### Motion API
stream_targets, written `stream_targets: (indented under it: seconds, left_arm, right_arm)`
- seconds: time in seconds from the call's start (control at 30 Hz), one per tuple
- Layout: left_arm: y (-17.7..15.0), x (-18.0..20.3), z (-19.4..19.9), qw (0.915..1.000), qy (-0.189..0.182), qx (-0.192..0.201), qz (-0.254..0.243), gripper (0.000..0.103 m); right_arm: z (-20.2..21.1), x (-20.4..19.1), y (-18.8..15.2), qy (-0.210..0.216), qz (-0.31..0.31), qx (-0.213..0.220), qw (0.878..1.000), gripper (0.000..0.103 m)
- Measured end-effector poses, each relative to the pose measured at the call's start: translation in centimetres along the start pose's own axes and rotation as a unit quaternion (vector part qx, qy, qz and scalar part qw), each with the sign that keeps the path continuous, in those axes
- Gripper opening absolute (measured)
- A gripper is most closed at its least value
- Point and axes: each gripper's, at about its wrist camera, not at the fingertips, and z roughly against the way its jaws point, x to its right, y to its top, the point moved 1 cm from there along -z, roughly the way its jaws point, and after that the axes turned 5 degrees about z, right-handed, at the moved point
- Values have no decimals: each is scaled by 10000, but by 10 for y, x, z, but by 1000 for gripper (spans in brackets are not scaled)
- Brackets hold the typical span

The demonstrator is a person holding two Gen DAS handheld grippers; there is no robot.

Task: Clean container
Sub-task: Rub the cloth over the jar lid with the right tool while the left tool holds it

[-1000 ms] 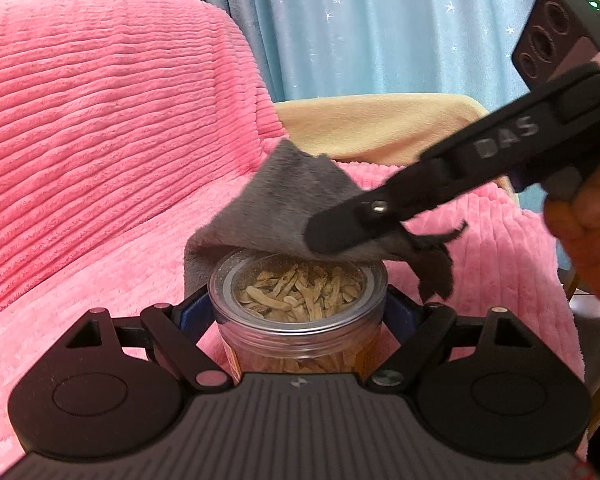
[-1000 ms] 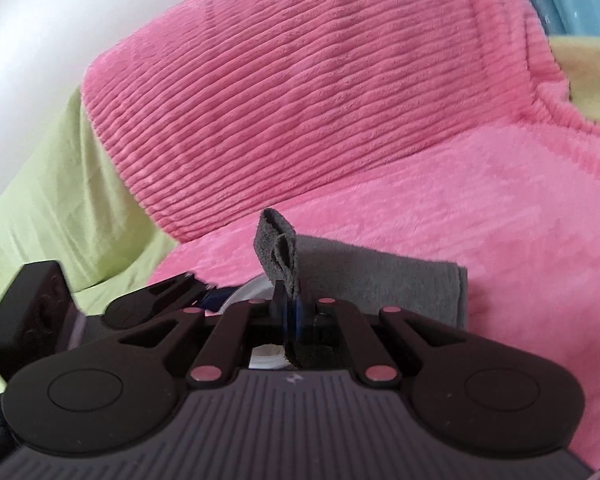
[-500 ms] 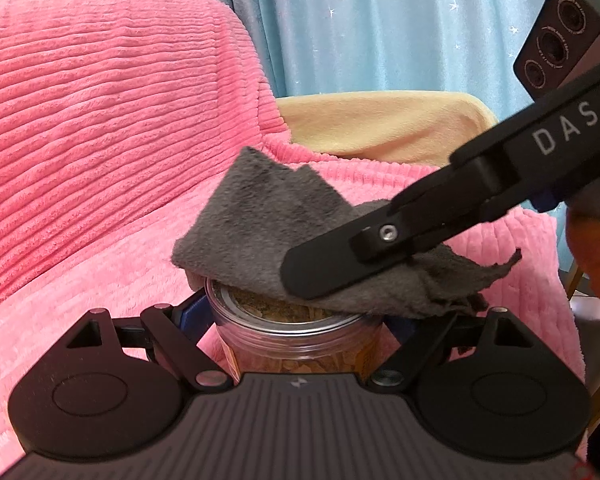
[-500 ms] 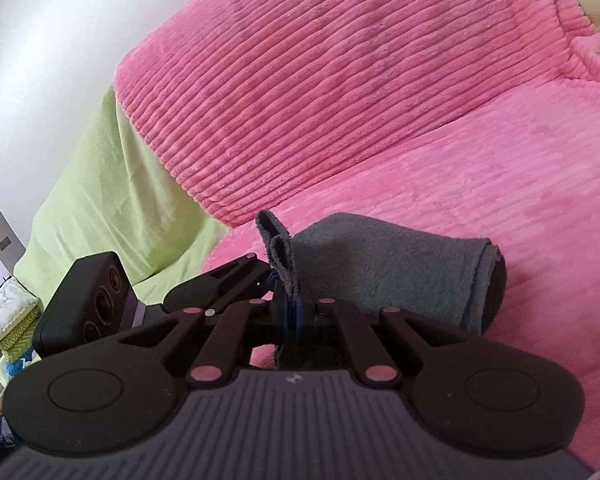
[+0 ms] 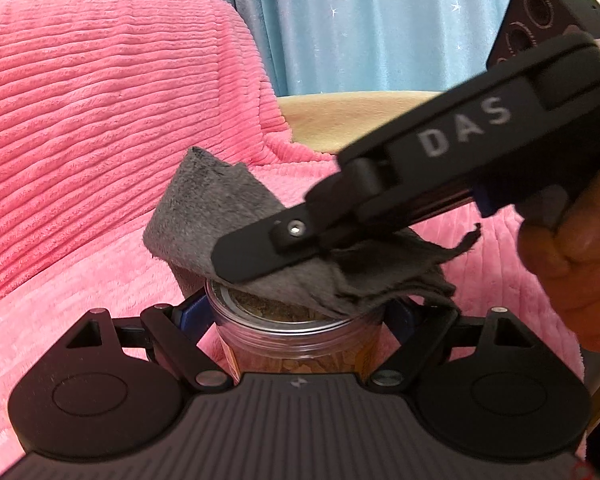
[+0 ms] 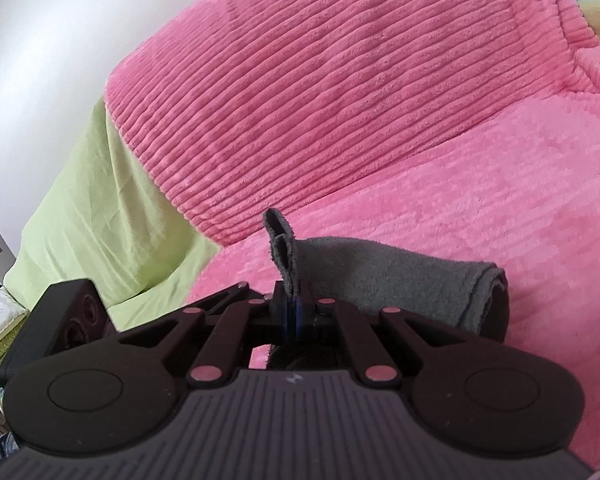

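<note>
While I am steadying the jar [image 5: 300, 340] between the two fingers of my left claw [image 5: 296, 320], I am wiping across its top with a grey cloth [image 5: 228, 216] that my right claw [image 6: 294, 312] is pinching tight, its fingers pressed together on a fold. The jar is standing upright in front of me, just above a pink ribbed blanket [image 5: 100, 120] covering a sofa. It is clear plastic with a clear lid and is holding pale brown dried strips, so I am judging it to be light, stiff and smooth-sided, likely to turn or slip if I loosen my hold. My left fingers are closed on its sides just below the lid, which seems the right place, since the wall there is round and firm.

The cloth is soft, floppy and thin. It is draping over the far and right part of the lid, with one corner sticking up and a ragged edge hanging off the right side. I cannot tell whether the jar's base is resting on the blanket, because my own claw is hiding it.

My right hand [image 5: 572, 264] is coming in from the right, close to the jar. There is open room over the blanket to the left and ahead; a blue curtain [image 5: 380, 20] is hanging well behind.
</note>
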Motion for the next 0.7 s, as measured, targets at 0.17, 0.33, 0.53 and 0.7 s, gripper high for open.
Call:
stream_targets:
  seconds: [0.17, 0.33, 0.53, 0.7]
  left_arm:
    - [-2, -1, 0, 10000, 6, 3, -12, 85]
    - [-4, -1, 1, 10000, 3, 11, -26, 85]
    - [-4, 0, 1, 10000, -2, 16, -53, 85]
    - [-4, 2, 1, 10000, 16, 17, -82, 85]
  right_arm:
    - [-4, 6, 4, -157, -18, 109, 9998, 1]
    - [-1, 10, 6, -378, 53, 179, 9991, 1]
    - [20, 15, 0, -507, 84, 152, 9986, 1]
    - [39, 14, -8, -307, -73, 10, 9995, 1]
